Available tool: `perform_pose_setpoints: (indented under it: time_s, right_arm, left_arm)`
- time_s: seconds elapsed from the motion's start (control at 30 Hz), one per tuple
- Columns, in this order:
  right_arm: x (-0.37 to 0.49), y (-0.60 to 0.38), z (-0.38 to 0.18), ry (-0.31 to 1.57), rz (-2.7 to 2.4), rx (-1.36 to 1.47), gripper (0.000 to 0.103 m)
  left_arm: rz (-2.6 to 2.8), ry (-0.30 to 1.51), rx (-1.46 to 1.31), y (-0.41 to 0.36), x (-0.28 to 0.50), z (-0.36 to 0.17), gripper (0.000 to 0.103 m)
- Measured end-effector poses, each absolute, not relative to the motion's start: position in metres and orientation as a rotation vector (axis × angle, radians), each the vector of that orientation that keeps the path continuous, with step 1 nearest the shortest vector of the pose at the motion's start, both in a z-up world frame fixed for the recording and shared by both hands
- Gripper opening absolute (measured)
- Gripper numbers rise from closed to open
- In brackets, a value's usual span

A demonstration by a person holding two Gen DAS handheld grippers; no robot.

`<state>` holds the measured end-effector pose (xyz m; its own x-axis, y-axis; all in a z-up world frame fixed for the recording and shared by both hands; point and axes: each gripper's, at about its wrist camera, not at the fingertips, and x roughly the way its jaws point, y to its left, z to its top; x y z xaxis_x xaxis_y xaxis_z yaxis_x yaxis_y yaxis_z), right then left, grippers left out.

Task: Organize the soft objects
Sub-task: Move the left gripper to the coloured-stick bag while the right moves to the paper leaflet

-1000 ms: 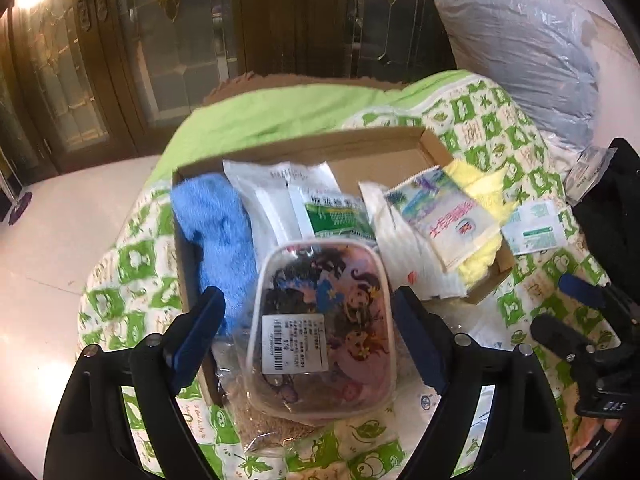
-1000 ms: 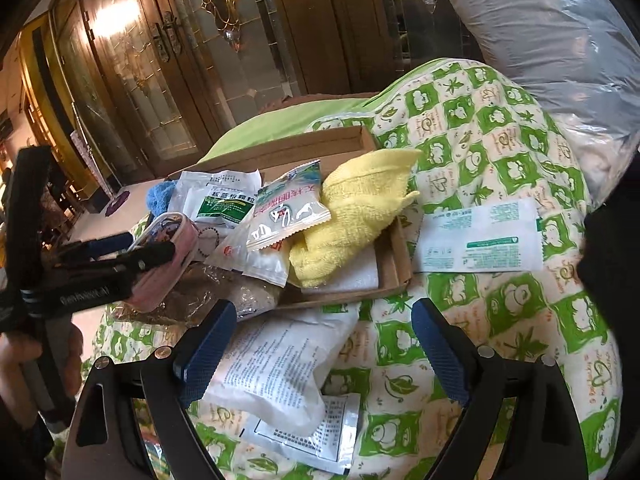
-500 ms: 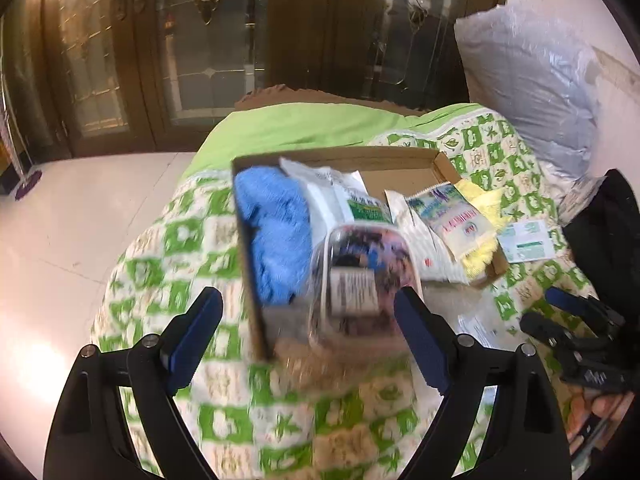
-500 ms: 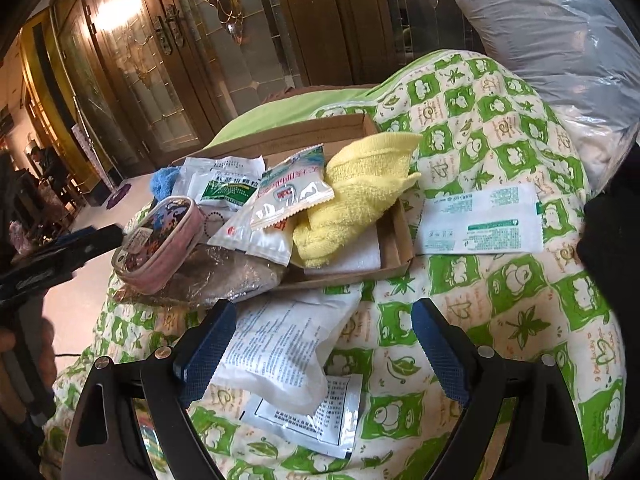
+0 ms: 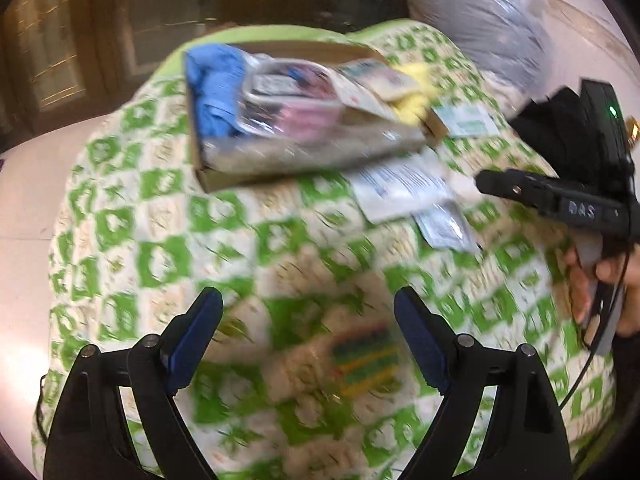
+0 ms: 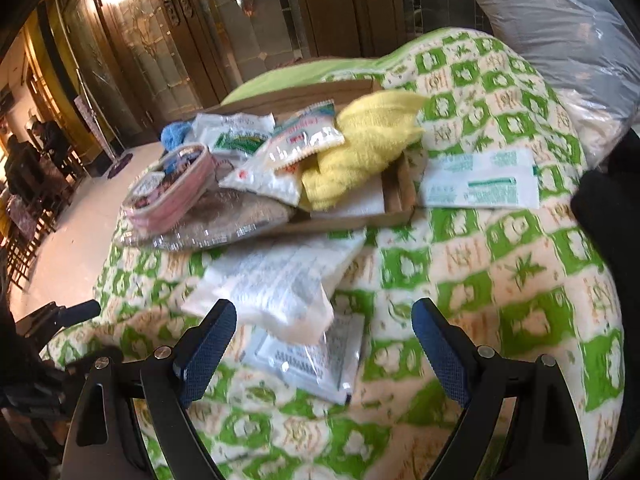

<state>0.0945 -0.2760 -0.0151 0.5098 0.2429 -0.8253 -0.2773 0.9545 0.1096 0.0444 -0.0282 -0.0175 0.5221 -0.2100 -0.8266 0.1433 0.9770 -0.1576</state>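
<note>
The left wrist view is blurred by motion. My left gripper (image 5: 308,320) is open and holds nothing, over the green-and-white blanket (image 5: 160,256), with a striped multicoloured item (image 5: 364,356) below it. Beyond lies the cardboard box (image 5: 224,178) with a blue towel (image 5: 212,84), a pink cartoon pouch (image 5: 288,96) and a yellow towel (image 5: 408,96). My right gripper (image 6: 324,332) is open just short of a white packet (image 6: 280,280) that lies over a foil packet (image 6: 312,356). The pouch (image 6: 168,188) rests on a clear bag (image 6: 216,220) at the box's (image 6: 400,196) near corner.
A green-and-white sachet (image 6: 480,184) lies on the blanket right of the box. A plastic-wrapped pillow (image 6: 560,32) sits at the back right. A hand (image 5: 600,280) holds the right gripper's handle. Pale floor (image 6: 80,240) and wooden doors (image 6: 160,40) lie beyond the bed's left edge.
My left gripper has drawn back from the box toward the near side of the bed, leaving the pink pouch on the clear bag. The right gripper has edged slightly closer to the white packet.
</note>
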Motion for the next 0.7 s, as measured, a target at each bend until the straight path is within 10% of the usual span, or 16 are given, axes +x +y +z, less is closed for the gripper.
perform_pose_setpoints:
  time_s: [0.7]
  right_arm:
    - [0.101, -0.251, -0.054, 1.144, 0.314, -0.14, 0.095]
  left_arm:
    - [-0.372, 1.141, 0.04, -0.074, 0.037, -0.049, 0.088]
